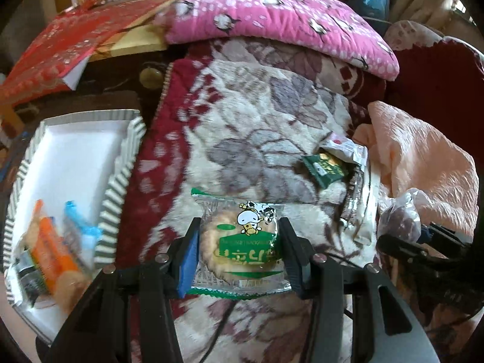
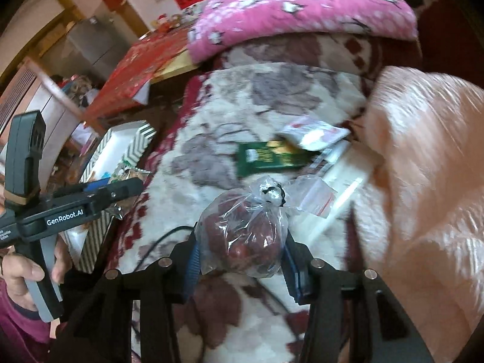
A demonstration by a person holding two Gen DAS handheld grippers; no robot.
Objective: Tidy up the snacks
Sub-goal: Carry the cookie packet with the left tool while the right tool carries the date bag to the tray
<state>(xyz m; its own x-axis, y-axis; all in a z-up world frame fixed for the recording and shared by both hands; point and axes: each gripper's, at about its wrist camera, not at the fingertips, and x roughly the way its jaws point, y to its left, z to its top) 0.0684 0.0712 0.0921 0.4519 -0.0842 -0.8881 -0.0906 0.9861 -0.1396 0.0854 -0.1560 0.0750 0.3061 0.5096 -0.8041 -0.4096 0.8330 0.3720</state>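
The green-and-clear cookie packet (a round biscuit shows through its wrapper) sits between the two fingers of the left hand-held gripper, which is clenched on its sides and holds it above the floral blanket on the bed. To the left of this packet, beside the blanket's edge, stands the striped white box; in its near end lie an orange packet and a blue one. To the right of the cookie packet the right hand-held gripper grasps a knotted clear bag of dark red snacks, also above the blanket. Beyond that bag a dark green packet and a white packet lie on the blanket, the white one partly over the green. Farther from the cookie packet, a pink pillow lies at the blanket's far end.
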